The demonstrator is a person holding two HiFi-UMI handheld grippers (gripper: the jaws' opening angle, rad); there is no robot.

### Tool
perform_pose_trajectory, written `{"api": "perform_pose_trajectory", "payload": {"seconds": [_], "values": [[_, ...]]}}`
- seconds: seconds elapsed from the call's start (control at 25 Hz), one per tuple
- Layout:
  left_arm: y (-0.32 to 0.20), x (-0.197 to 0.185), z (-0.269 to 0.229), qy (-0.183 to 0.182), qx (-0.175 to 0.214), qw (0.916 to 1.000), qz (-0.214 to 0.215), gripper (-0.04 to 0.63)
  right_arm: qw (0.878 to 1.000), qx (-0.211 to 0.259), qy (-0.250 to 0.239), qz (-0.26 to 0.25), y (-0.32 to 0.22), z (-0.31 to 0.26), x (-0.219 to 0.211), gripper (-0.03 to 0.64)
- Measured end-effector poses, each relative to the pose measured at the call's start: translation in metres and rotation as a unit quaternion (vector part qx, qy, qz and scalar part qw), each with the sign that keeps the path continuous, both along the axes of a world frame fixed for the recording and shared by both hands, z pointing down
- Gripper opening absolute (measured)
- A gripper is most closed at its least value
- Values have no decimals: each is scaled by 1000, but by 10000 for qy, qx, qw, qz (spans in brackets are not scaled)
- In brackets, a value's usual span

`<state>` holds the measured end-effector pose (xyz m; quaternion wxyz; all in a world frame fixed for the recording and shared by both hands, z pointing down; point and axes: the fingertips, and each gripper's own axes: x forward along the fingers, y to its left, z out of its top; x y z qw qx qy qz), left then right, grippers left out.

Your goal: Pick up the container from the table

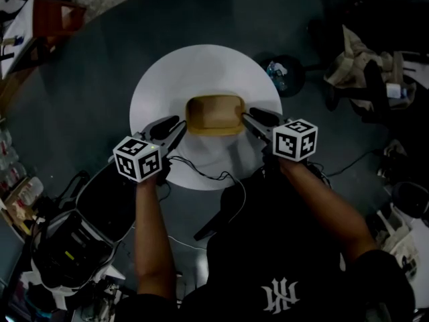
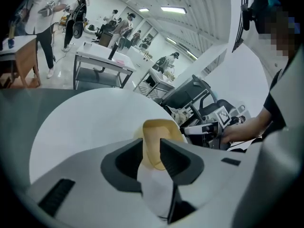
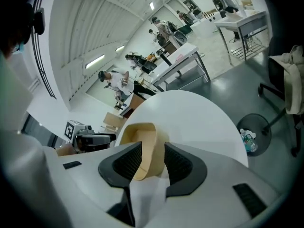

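A tan, rounded-rectangular container [image 1: 214,113] sits on the round white table [image 1: 201,66], near its front. My left gripper [image 1: 178,127] is at the container's left end and my right gripper [image 1: 248,117] at its right end. In the left gripper view the container's [image 2: 161,129] end wall stands between the jaws of the left gripper [image 2: 151,151]. In the right gripper view the other end of the container [image 3: 142,132] sits between the jaws of the right gripper [image 3: 153,156], with a bare gap beside one pad. Both grippers are open.
A black cable [image 1: 201,170] trails over the table's front edge. A dark bin with bottles [image 1: 281,72] stands right of the table, and a chair draped with cloth [image 1: 362,66] further right. Black equipment [image 1: 100,200] lies on the floor at front left.
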<state>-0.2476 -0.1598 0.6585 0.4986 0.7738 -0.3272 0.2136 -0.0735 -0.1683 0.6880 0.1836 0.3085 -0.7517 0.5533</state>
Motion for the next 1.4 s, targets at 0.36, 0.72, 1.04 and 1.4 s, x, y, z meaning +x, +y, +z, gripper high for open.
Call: {"api": "perform_pose_trajectory", "payload": {"seconds": [0.36,0.72,1.04,1.4], "values": [[-4,-36,24,191,-605,9979,-104,107,9995,-273,109,113,5,6,-39,158],[20,31,40,200,-588,9981,28,70,9997,-213,-119,-15,29,23,12,109],[17,28,39,324,-819,9961,32,34,9989,-359,-264,125,18,20,7,74],[16,32,27,280,-841,9961,38,26,9987,-387,-301,128,14,8,12,64]]}}
